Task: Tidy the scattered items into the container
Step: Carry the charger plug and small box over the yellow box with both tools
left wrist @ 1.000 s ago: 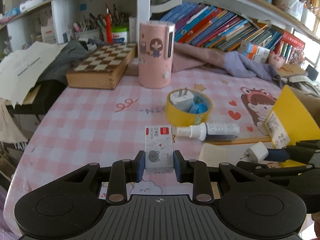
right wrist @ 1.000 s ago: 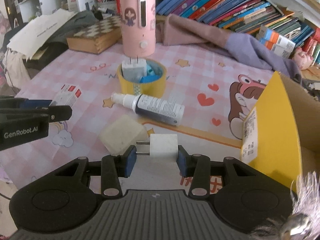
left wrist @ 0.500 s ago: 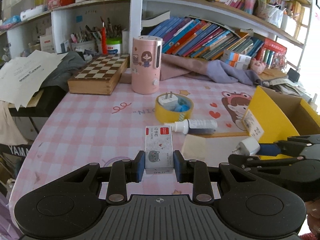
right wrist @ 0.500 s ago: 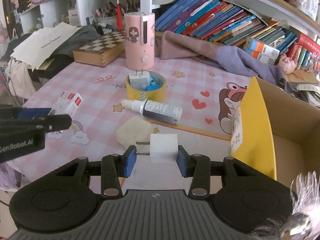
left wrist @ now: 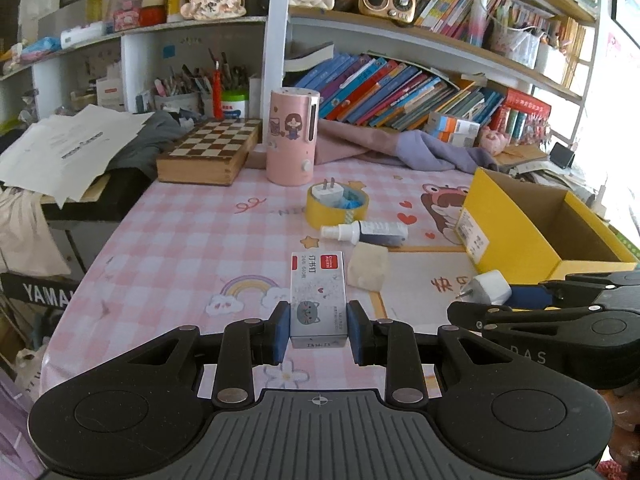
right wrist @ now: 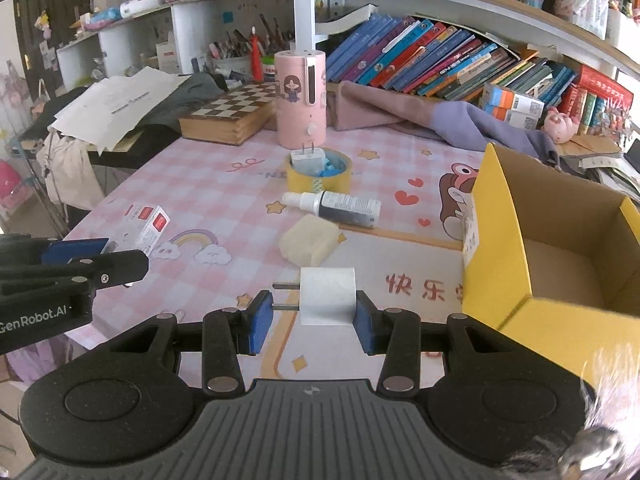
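Staple box (left wrist: pixel 318 300), grey with a red corner and a cat print, sits clamped lengthwise between the blue pads of the left tongs (left wrist: pixel 318 330), held above the pink checked counter (left wrist: pixel 192 240). Farther back on the left lies a wooden chessboard box (left wrist: pixel 212 152), and just right of it stands a pink cylindrical humidifier (left wrist: pixel 292 136). Nearer the middle, a yellow tape roll (left wrist: pixel 337 210) lies flat with a second white charger (left wrist: pixel 327 193) and something blue resting inside its ring. Just in front of the roll a small spray bottle (left wrist: pixel 364 232) lies on its side — its white cap points left — and a pale sponge block (left wrist: pixel 368 266) sits just in front of the bottle. To the right, the right tongs (right wrist: pixel 307 316) grip a white plug adapter (right wrist: pixel 327 296) crosswise: the right pad presses the body and the two metal prongs point toward the left pad, the adapter held above the counter. At the far right stands the container — an open yellow cardboard box (right wrist: pixel 500 208) with a brown interior, just beside the right tongs; as far as its visible floor shows, nothing lies in it. Shelves of books (left wrist: pixel 400 92) run along the back.
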Action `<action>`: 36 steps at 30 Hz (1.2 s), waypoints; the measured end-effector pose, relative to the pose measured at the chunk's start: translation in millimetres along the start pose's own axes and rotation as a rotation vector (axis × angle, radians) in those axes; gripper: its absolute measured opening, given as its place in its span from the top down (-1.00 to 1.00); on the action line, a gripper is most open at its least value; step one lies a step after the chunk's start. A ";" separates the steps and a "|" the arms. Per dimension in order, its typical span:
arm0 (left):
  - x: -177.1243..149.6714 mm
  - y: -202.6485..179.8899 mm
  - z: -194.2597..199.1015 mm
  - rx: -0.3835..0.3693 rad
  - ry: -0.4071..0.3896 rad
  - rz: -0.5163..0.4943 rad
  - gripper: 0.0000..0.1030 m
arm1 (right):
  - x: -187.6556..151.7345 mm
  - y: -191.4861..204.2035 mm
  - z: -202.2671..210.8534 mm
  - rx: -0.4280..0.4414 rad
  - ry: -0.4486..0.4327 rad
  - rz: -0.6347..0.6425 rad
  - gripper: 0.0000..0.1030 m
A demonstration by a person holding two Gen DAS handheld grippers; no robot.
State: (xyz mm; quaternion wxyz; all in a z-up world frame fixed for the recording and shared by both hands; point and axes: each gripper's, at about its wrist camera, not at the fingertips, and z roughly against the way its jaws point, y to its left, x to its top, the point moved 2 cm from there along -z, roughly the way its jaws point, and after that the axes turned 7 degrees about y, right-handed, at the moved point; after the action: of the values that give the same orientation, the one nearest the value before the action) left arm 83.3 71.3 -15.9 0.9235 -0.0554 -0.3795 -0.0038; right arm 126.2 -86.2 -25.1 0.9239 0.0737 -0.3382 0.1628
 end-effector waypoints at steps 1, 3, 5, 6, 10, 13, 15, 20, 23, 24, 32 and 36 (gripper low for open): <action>-2.7 -0.6 4.0 0.000 -0.004 0.001 0.45 | -3.6 1.5 3.9 0.001 -0.002 -0.001 0.21; -8.5 -2.4 12.1 0.000 -0.012 -0.001 0.45 | -9.6 3.7 10.9 0.001 -0.008 -0.003 0.21; -15.0 -4.8 19.3 -0.003 -0.016 -0.006 0.45 | -17.3 5.9 18.7 0.001 -0.016 -0.006 0.21; -17.9 -6.2 22.4 -0.007 -0.016 -0.008 0.45 | -21.3 6.7 22.4 0.000 -0.019 -0.009 0.21; -29.3 -13.4 31.3 -0.027 -0.009 -0.024 0.45 | -39.0 6.9 35.8 -0.011 -0.022 -0.028 0.21; -37.2 -20.7 35.8 -0.047 -0.002 -0.041 0.45 | -53.4 3.4 44.5 -0.025 -0.016 -0.053 0.21; -40.2 -26.6 37.2 -0.063 0.004 -0.054 0.45 | -62.2 0.2 49.4 -0.034 -0.009 -0.072 0.21; -45.1 -44.2 40.0 -0.111 0.010 -0.099 0.45 | -78.9 -11.4 63.3 -0.070 -0.004 -0.122 0.21; -47.3 -57.6 40.3 -0.145 0.015 -0.133 0.45 | -88.4 -20.3 72.3 -0.098 -0.004 -0.154 0.21; -47.9 -61.5 40.1 -0.155 0.016 -0.143 0.45 | -91.6 -23.3 74.9 -0.109 -0.004 -0.166 0.21; -52.6 -90.2 38.9 -0.229 0.028 -0.217 0.45 | -116.4 -45.2 97.0 -0.181 -0.007 -0.256 0.21; -55.6 -102.7 38.3 -0.259 0.037 -0.247 0.45 | -125.7 -53.6 104.0 -0.207 -0.001 -0.292 0.21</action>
State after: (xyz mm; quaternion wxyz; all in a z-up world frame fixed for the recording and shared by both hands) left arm 11.8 -28.6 -17.6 0.9081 -0.1266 -0.3626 -0.1668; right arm -7.8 -193.6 -29.0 0.9402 0.0268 -0.3396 -0.0088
